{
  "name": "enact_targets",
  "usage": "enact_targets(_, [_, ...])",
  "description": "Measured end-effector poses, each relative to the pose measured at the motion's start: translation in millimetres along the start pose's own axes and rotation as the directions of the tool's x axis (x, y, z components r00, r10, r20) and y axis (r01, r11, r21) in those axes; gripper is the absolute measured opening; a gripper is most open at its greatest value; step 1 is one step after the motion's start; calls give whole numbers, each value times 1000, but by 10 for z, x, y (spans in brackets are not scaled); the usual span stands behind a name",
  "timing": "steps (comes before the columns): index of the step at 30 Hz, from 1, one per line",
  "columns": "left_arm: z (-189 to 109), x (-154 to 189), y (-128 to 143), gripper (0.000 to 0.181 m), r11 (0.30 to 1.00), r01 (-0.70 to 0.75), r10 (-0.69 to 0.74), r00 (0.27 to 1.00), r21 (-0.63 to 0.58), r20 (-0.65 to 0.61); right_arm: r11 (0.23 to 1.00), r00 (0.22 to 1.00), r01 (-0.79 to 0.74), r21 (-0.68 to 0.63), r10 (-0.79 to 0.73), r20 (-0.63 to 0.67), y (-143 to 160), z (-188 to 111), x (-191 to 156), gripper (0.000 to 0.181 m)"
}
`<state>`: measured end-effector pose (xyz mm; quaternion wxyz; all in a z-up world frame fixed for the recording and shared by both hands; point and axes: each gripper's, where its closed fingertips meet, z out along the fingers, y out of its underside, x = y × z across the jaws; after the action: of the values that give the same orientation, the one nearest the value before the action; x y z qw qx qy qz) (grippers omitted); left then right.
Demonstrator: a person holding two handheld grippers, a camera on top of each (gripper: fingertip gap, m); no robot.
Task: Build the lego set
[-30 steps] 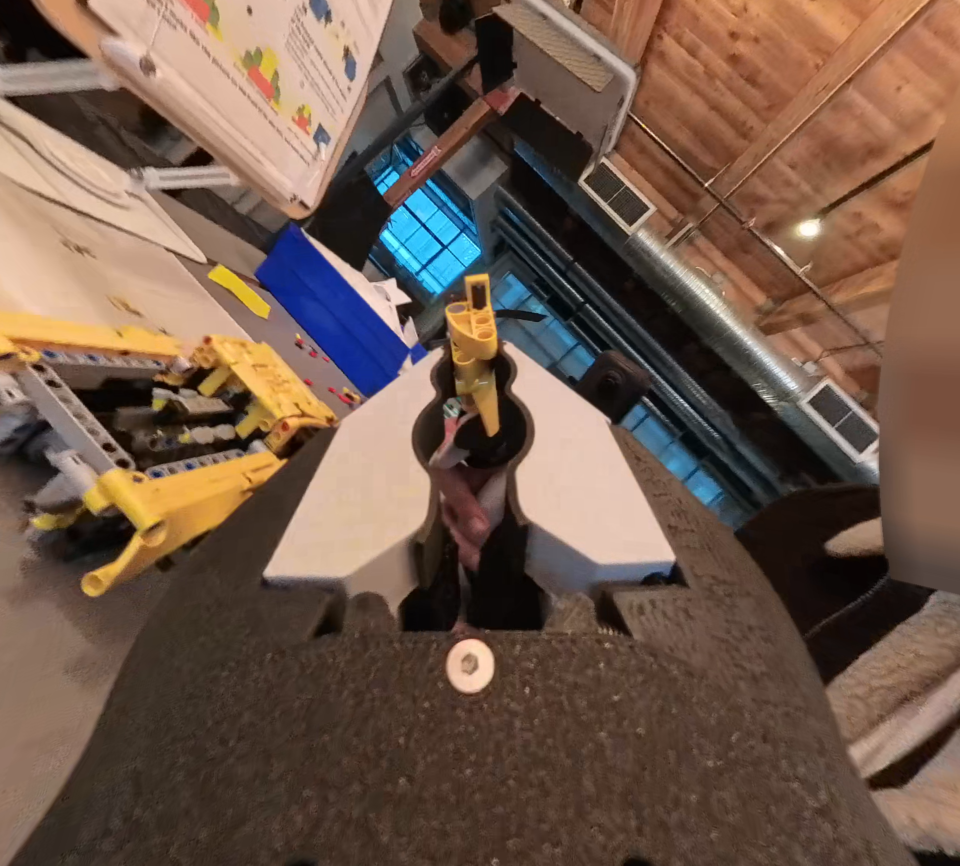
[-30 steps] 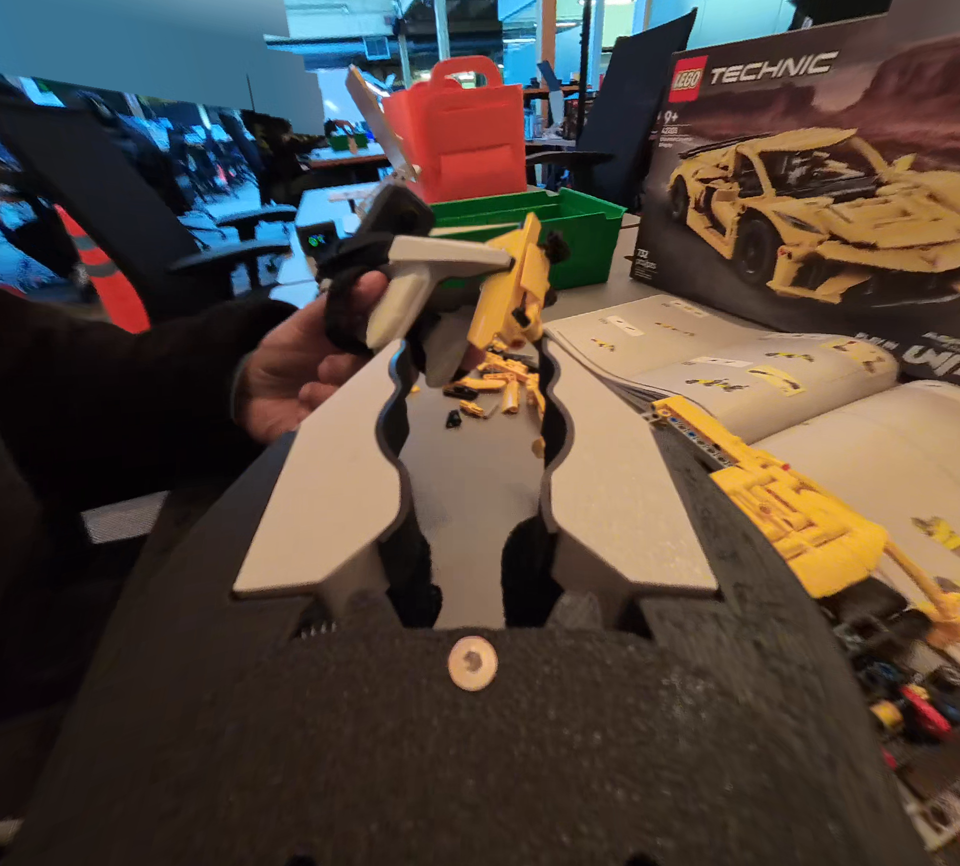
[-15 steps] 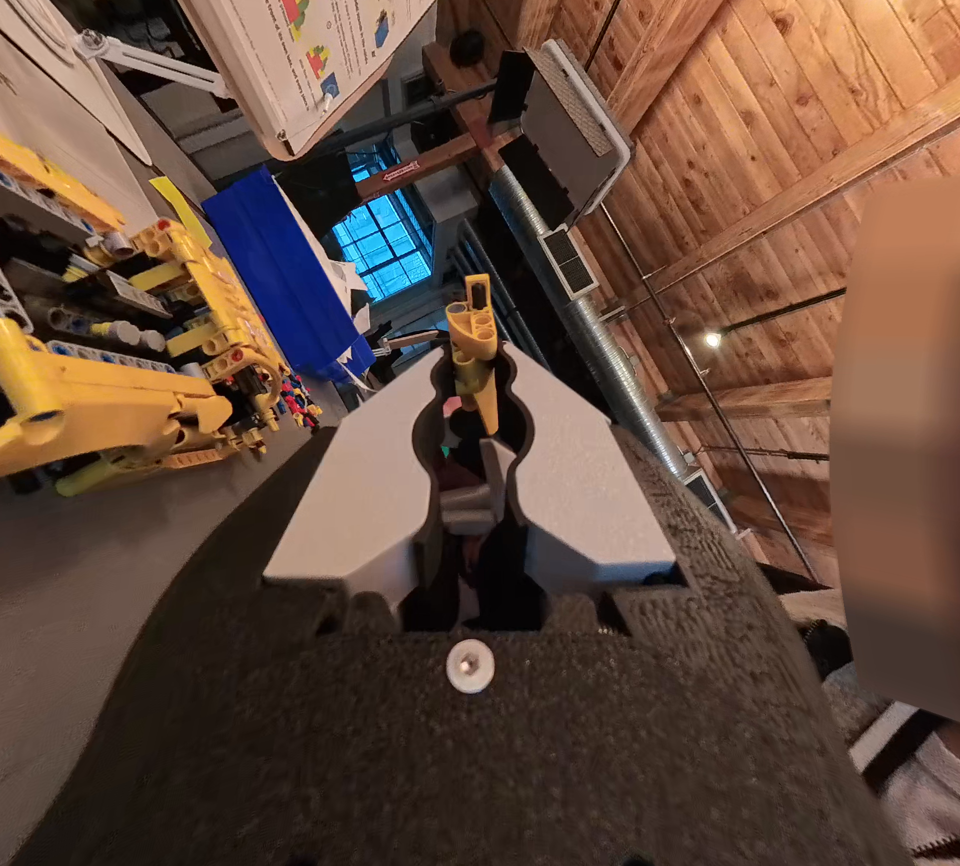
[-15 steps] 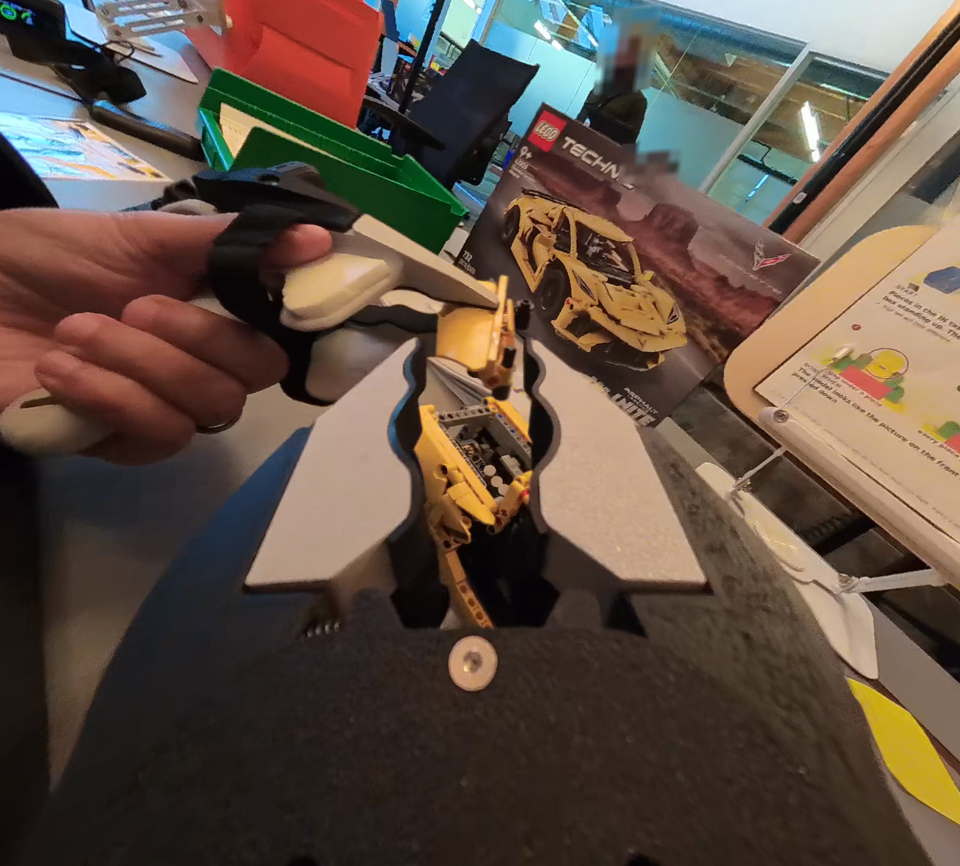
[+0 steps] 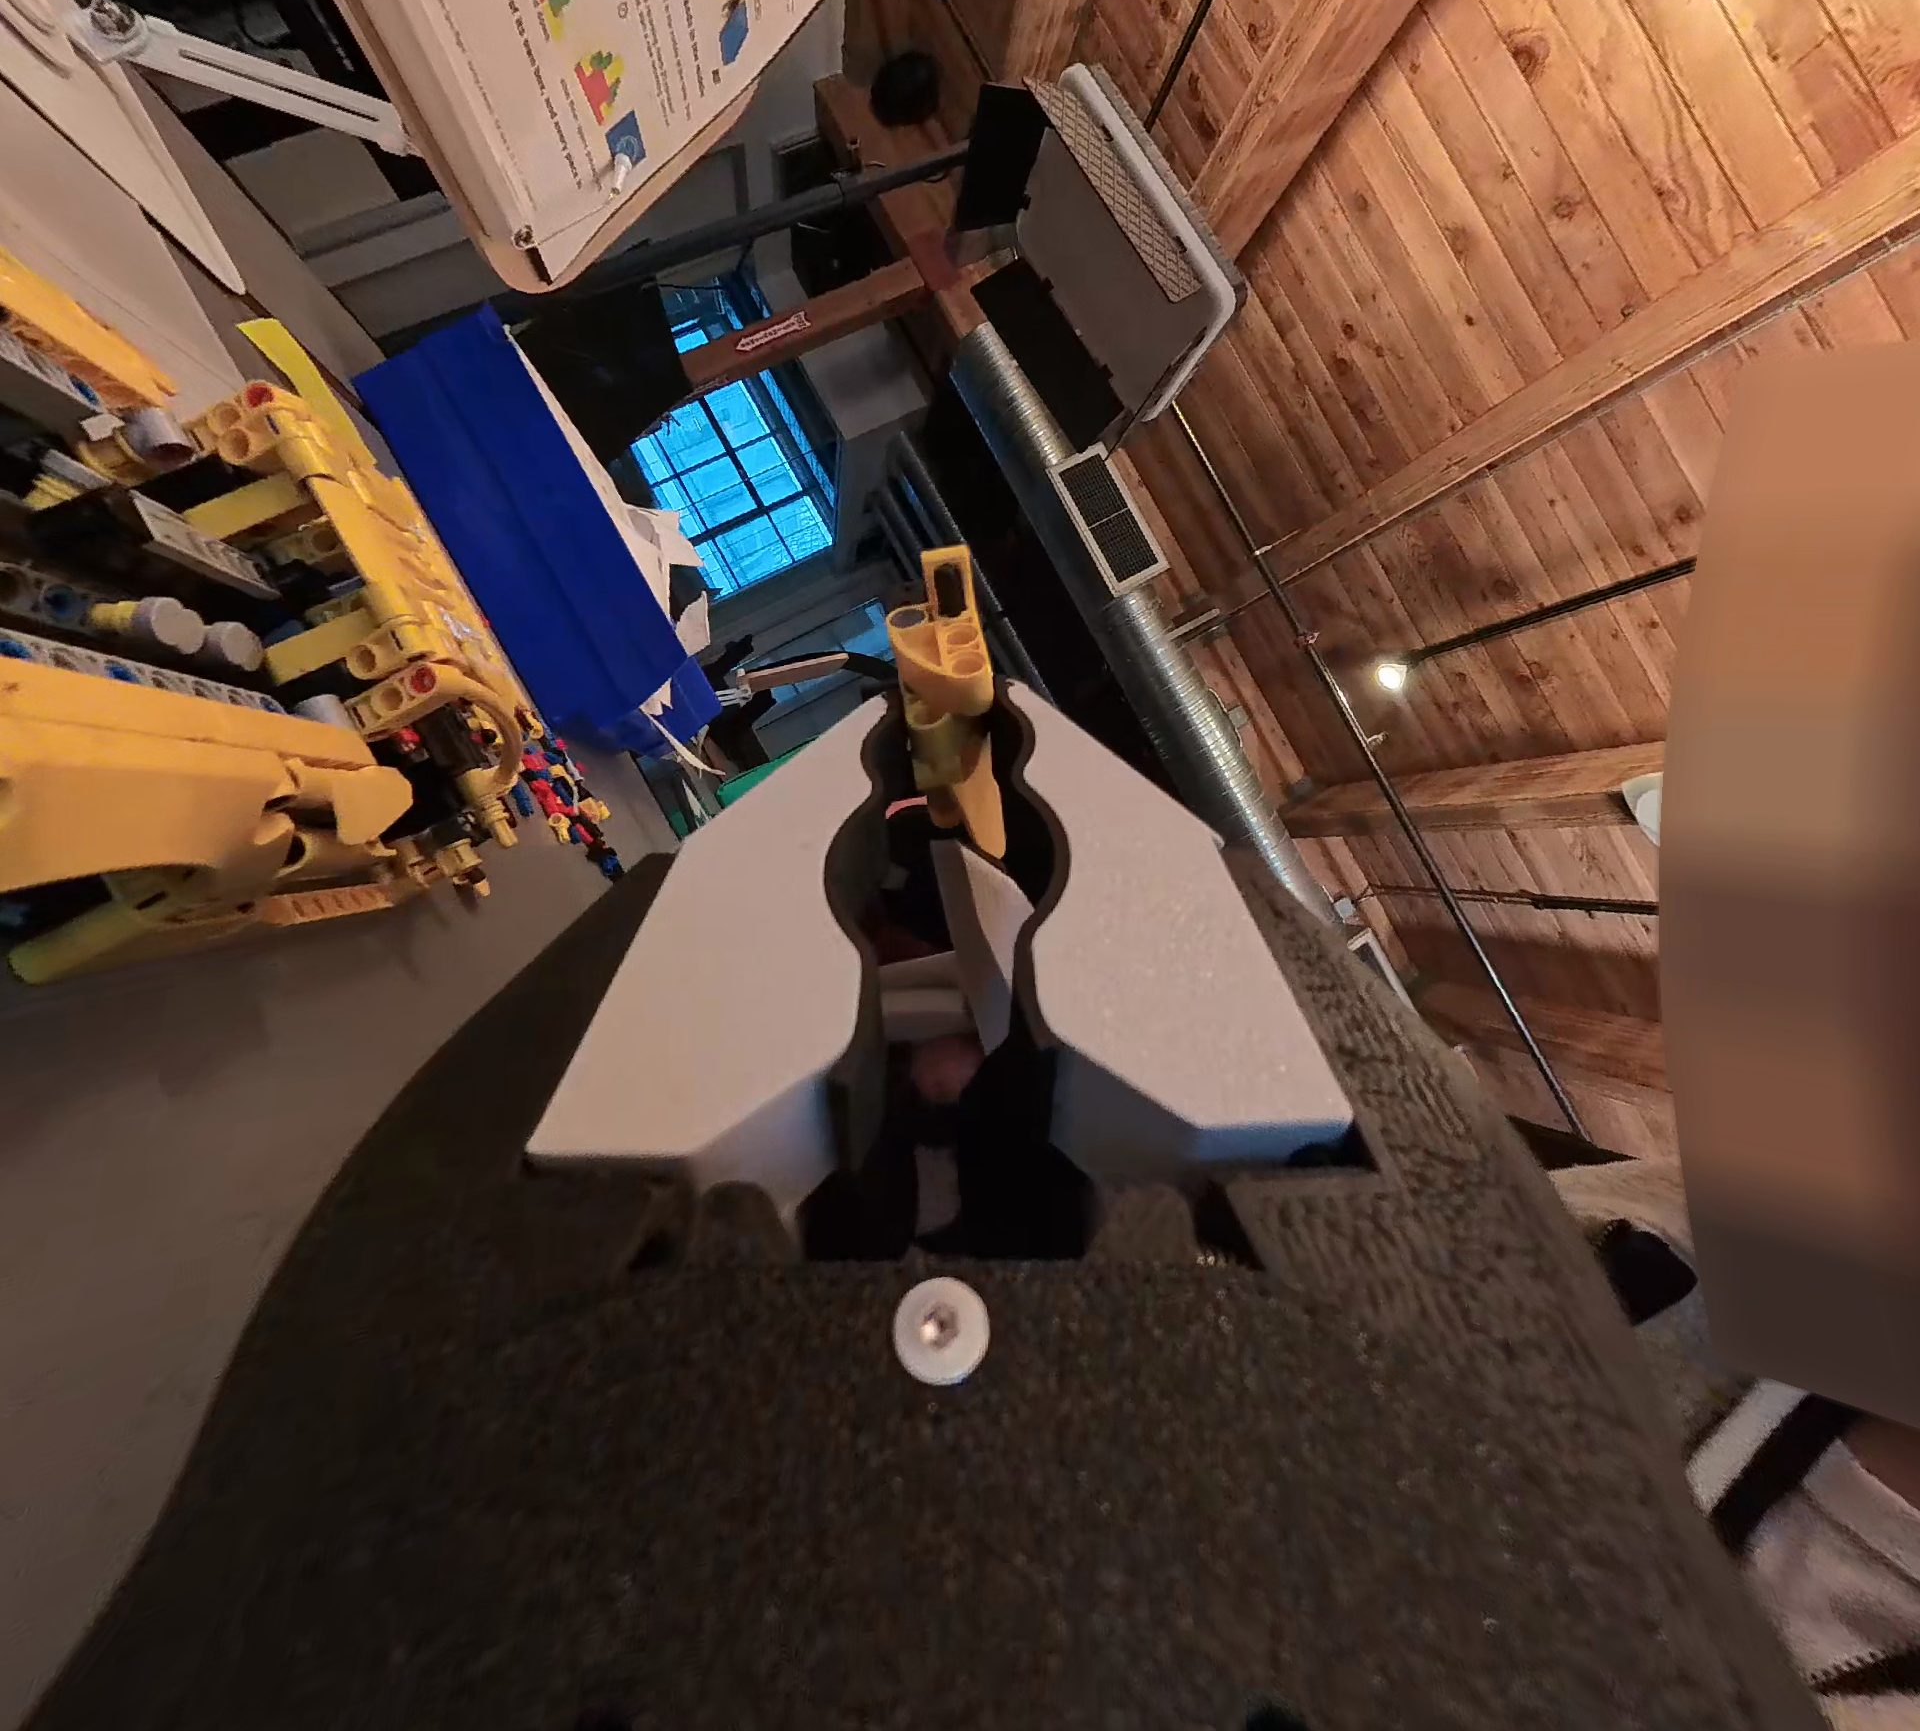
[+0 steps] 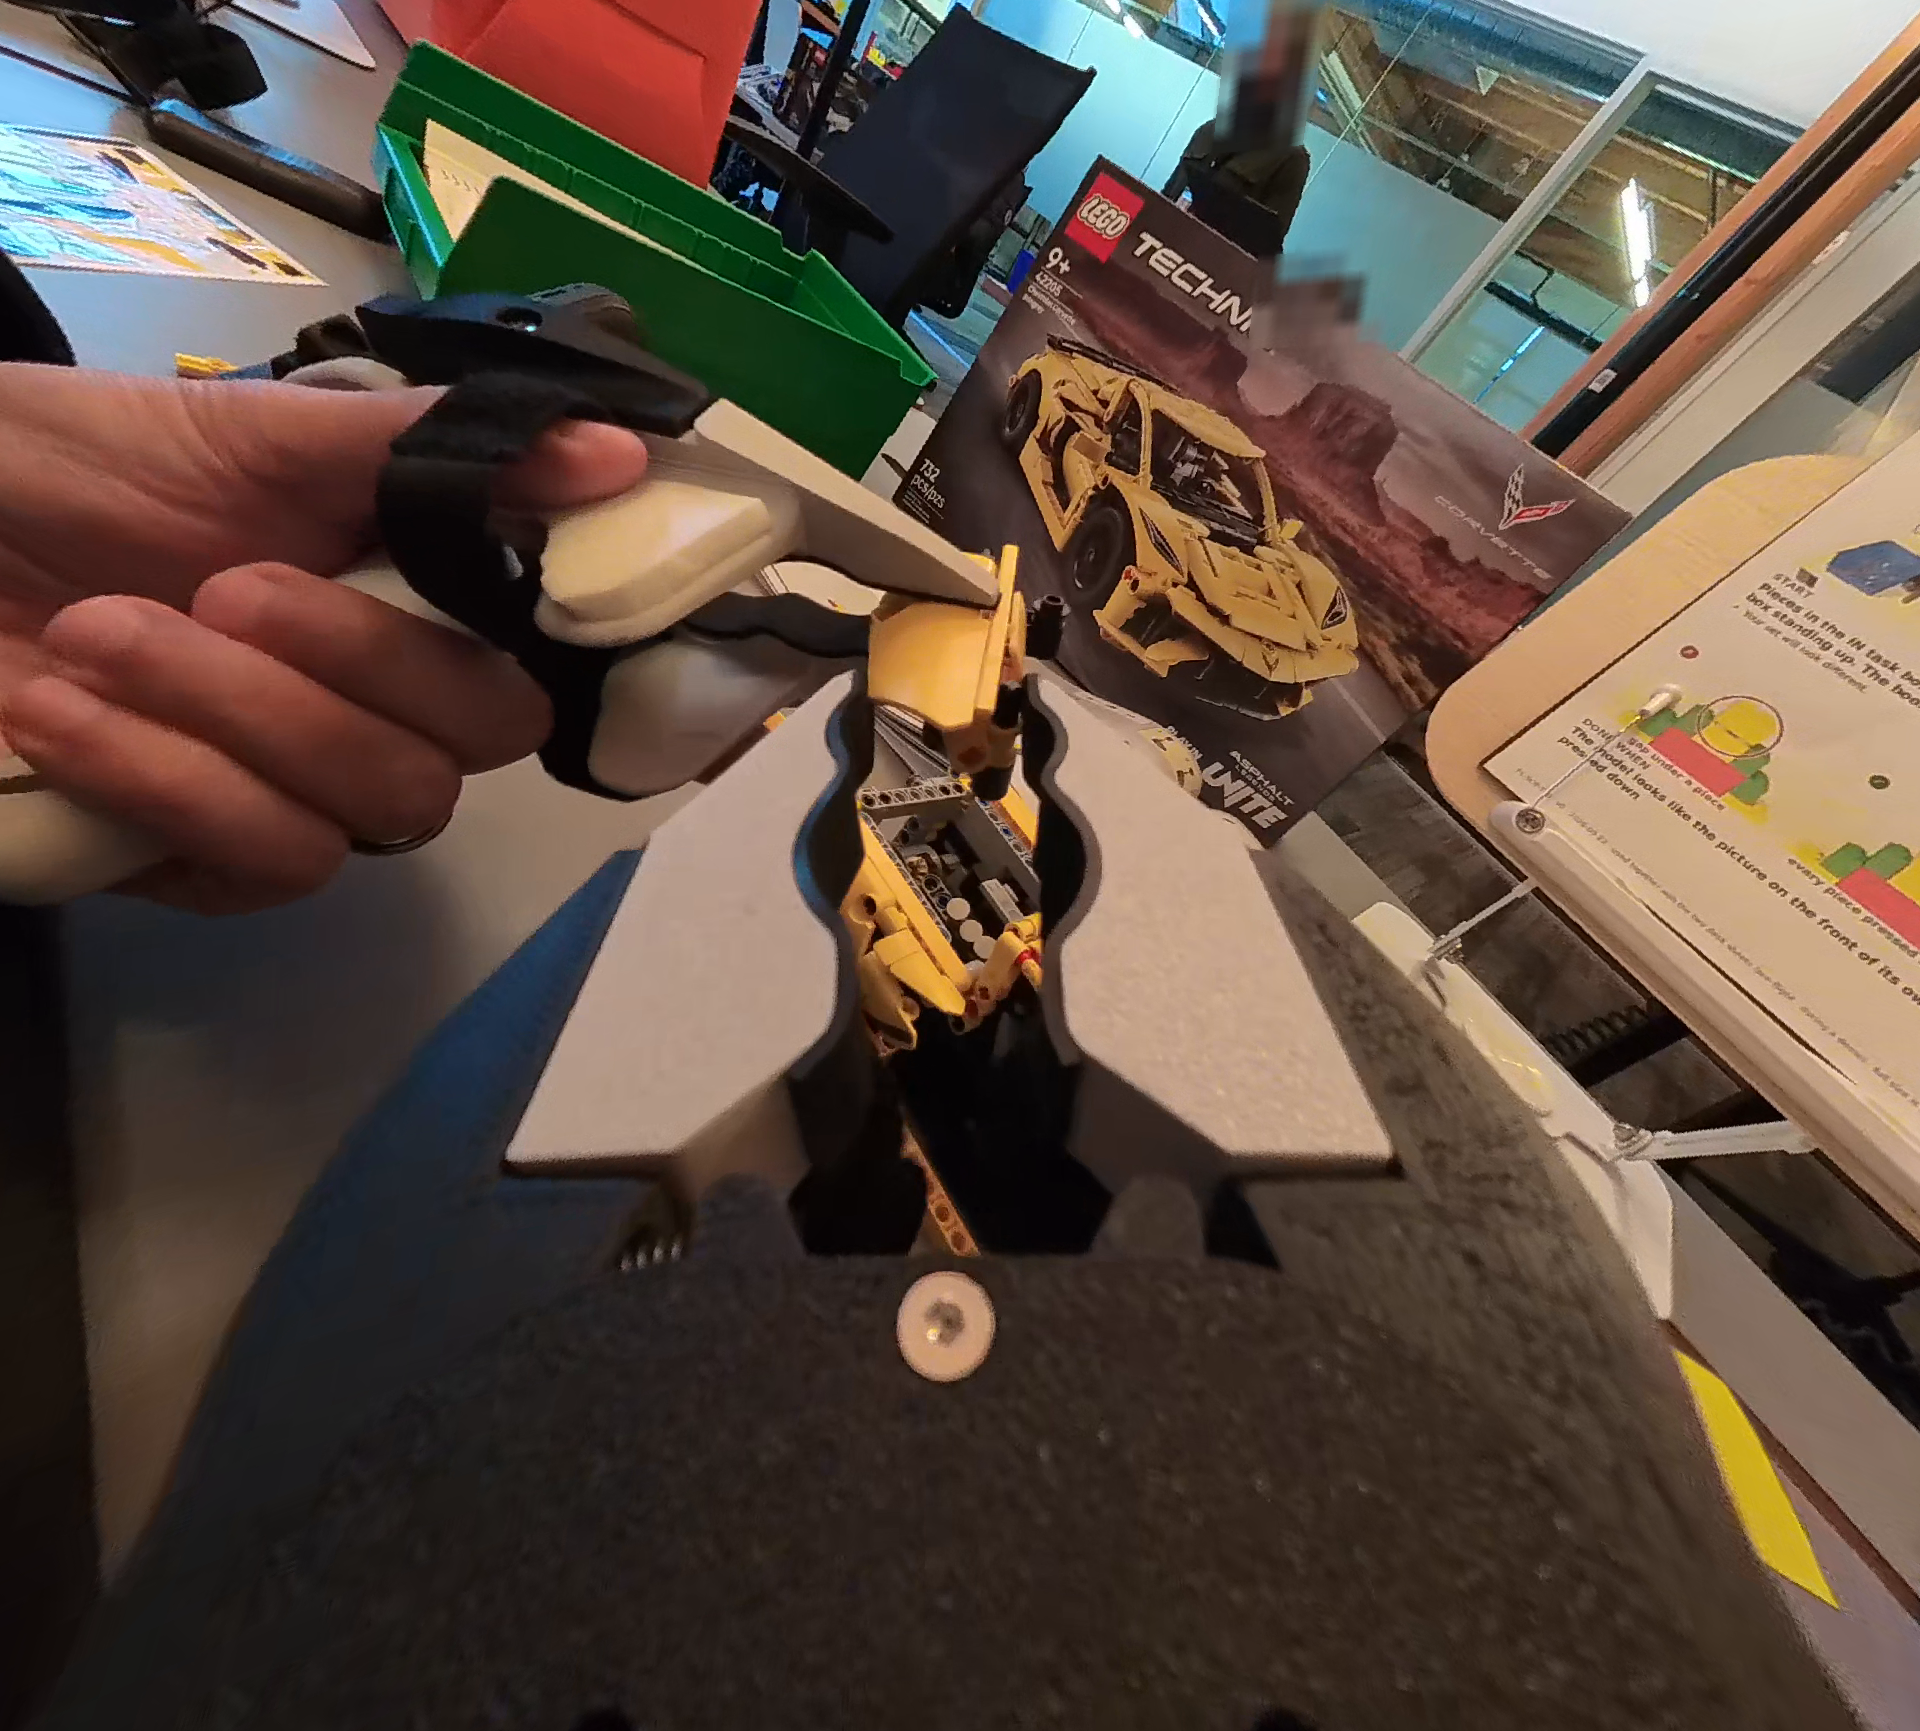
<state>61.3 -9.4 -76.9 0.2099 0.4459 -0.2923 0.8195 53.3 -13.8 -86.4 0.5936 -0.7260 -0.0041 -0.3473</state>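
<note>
Left claw [image 5: 943, 717] pinches a yellow piece [image 5: 940, 647].
Right claw [image 6: 940, 720] is spread; yellow car [image 6: 935, 912], green bin [image 6: 665, 279], car box [image 6: 1247, 476] sit nearby on the worktop [image 6: 260, 1006].

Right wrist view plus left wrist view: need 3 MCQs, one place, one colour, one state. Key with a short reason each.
1. Where is the green bin relative to the set's box?
A. left of it
B. right of it
C. on top of it

2. What colour is the piece that the left gripper holds?
A. red
B. yellow
C. blue

3. What state is the right gripper in?
A. shut on the piece
B. shut on nothing
C. open

Key: 1 A, the bin sits left of the box in the right wrist view. 2 B, the piece between the left jaws is yellow. 3 C, a clear gap shows between its jaws, with the partly built car visible through it.
</note>
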Motion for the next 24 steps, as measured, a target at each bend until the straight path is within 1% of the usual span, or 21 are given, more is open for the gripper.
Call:
enact_targets(5, [2, 9, 13, 15, 997, -69, 69, 998, -16, 14, 999, 999, -45, 20, 45, 27, -7, -7, 4, 28])
enact_targets(9, [0, 29, 67, 16, 993, -99, 100, 995, -71, 5, 998, 996, -56, 30, 54, 66, -13, -48, 0, 27])
enact_targets(13, [3, 9, 81, 16, 988, -119, 122, 992, -100, 16, 998, 997, -57, 22, 56, 60, 8, -57, 5, 27])
enact_targets(16, [-16, -28, 72, 15, 980, -154, 160, 986, -124, 42, 993, 991, -116, -10, 116, 64, 88, -26, -31, 29])
enact_targets(17, [-18, -2, 49, 15, 981, -160, 164, 986, -108, 31, 991, 989, -136, -10, 137, 62, 93, -34, -21, 31])
enact_targets(18, [-23, 31, 5, 15, 983, -166, 168, 986, -79, 20, 986, 985, -164, -7, 165, 53, 87, -48, 9, 38])
enact_targets(20, [-35, 26, -42, 15, 980, -191, 193, 981, -57, 33, 977, 976, -212, -3, 212, 55, 89, -69, 42, 46])
enact_targets(22, [-28, 33, -28, 15, 984, -169, 171, 985, -56, 20, 980, 979, -199, 5, 199, 33, 74, -73, 69, 48])
enact_targets(24, [-12, 31, 6, 15, 987, -149, 150, 989, -60, 13, 989, 989, -148, 6, 148, 26, 41, -53, 36, 45])
